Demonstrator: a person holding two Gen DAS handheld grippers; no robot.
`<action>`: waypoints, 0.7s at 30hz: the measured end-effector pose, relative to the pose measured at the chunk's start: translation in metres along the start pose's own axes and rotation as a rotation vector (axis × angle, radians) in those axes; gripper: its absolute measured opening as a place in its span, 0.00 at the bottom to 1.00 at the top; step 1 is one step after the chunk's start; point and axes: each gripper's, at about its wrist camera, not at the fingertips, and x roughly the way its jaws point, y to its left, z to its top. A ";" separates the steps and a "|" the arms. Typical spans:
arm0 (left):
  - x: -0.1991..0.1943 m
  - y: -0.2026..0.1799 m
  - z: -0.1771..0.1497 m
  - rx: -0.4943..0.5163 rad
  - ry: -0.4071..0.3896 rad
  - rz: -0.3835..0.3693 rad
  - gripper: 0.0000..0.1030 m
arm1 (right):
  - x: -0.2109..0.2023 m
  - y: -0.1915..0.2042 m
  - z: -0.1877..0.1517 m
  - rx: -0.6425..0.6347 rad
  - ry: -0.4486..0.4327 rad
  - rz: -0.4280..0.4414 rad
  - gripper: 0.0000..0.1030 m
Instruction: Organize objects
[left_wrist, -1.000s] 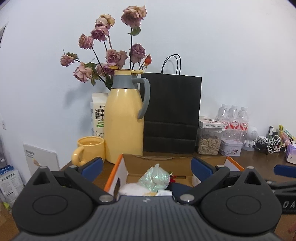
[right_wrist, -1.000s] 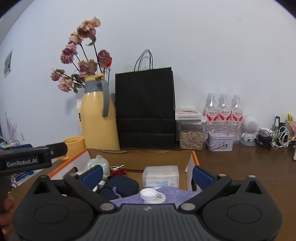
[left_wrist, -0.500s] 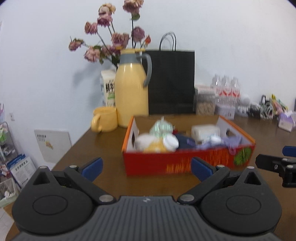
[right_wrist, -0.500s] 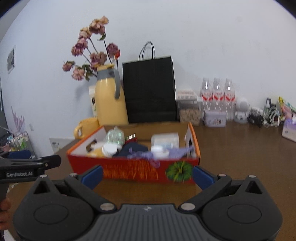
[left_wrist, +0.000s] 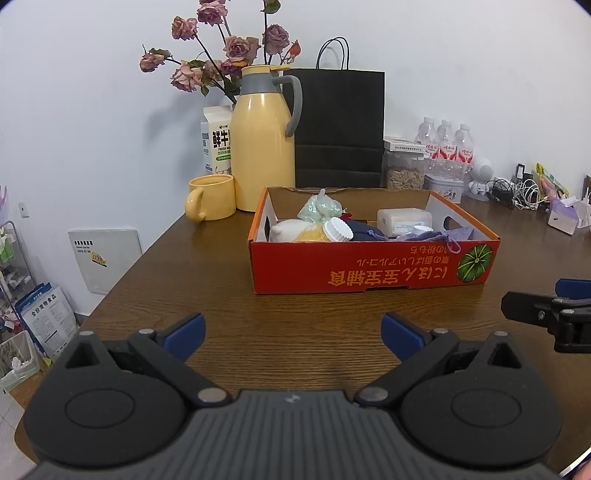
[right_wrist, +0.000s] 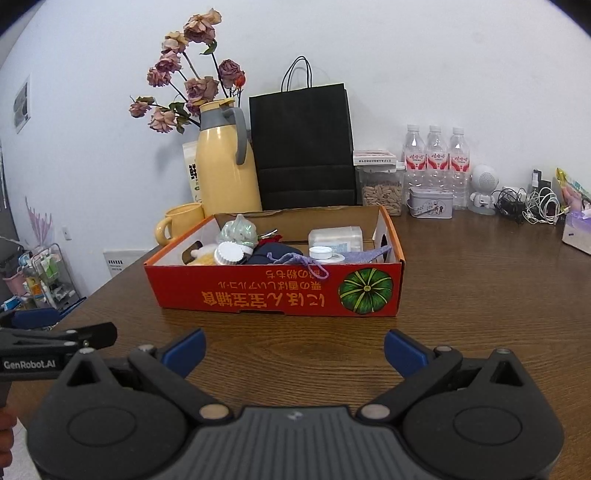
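A red cardboard box (left_wrist: 369, 273) (right_wrist: 273, 295) sits on the brown wooden table. It holds a green mesh bag (left_wrist: 320, 210), a white-capped jar (left_wrist: 338, 229), a dark blue pouch (left_wrist: 364, 232), a white plastic container (left_wrist: 404, 219) and a purple drawstring pouch (right_wrist: 295, 258). My left gripper (left_wrist: 293, 334) is open and empty, a short way in front of the box. My right gripper (right_wrist: 294, 349) is open and empty, also in front of the box. Each gripper shows at the edge of the other's view.
Behind the box stand a yellow thermos jug (left_wrist: 262, 140), a yellow mug (left_wrist: 212, 197), a milk carton (left_wrist: 216, 146), dried roses, a black paper bag (left_wrist: 340, 129), a seed jar (right_wrist: 380, 184), a tin, three water bottles (right_wrist: 436, 158) and cables. The table's left edge (left_wrist: 122, 280) drops to floor shelving.
Both grippers have drawn back from over the box toward the table's near side. The whole box front now shows. Both stay open and empty.
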 end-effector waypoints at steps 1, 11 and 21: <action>0.000 0.000 0.000 0.000 0.001 0.000 1.00 | 0.000 0.000 0.000 0.000 0.000 0.001 1.00; 0.000 -0.002 0.000 0.003 0.006 -0.002 1.00 | -0.001 -0.001 0.000 0.002 -0.002 -0.001 1.00; 0.000 -0.002 0.000 0.005 0.007 -0.002 1.00 | -0.001 -0.001 0.001 0.002 -0.004 -0.001 1.00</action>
